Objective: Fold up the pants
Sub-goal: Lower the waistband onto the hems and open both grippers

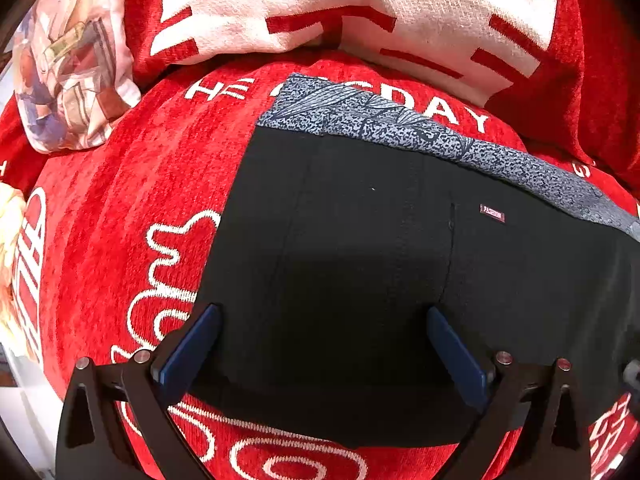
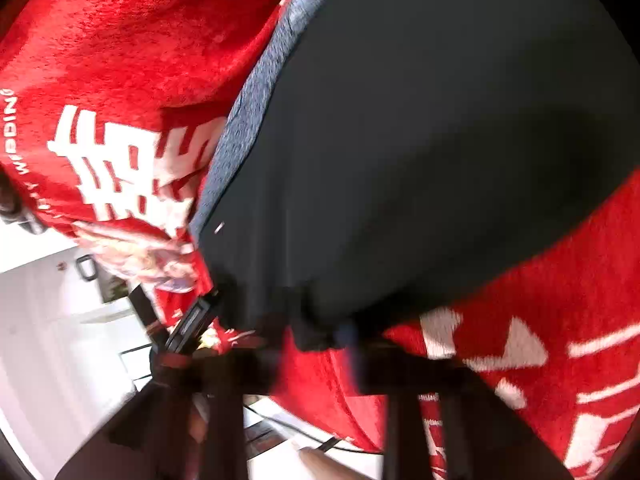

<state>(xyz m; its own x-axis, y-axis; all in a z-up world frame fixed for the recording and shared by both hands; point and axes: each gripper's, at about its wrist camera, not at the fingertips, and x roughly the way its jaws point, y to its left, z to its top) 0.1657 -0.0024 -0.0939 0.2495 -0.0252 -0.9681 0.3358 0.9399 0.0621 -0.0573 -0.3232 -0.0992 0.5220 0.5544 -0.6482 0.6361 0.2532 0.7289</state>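
Note:
Black pants (image 1: 360, 264) with a grey patterned waistband (image 1: 400, 128) lie folded flat on a red blanket (image 1: 120, 208). My left gripper (image 1: 324, 316) is open, its blue pads either side of the pants' near part, just above the cloth. In the right wrist view the pants (image 2: 420, 140) fill the upper right, waistband (image 2: 248, 120) to the left. My right gripper (image 2: 320, 336) is blurred; its fingers seem closed on a bunched black edge of the pants (image 2: 316, 332).
Red-and-white pillows (image 1: 340, 8) lie behind the pants, and a printed cushion (image 1: 68, 60) at the far left. The bed's edge and a white floor (image 2: 60, 340) show at lower left of the right wrist view.

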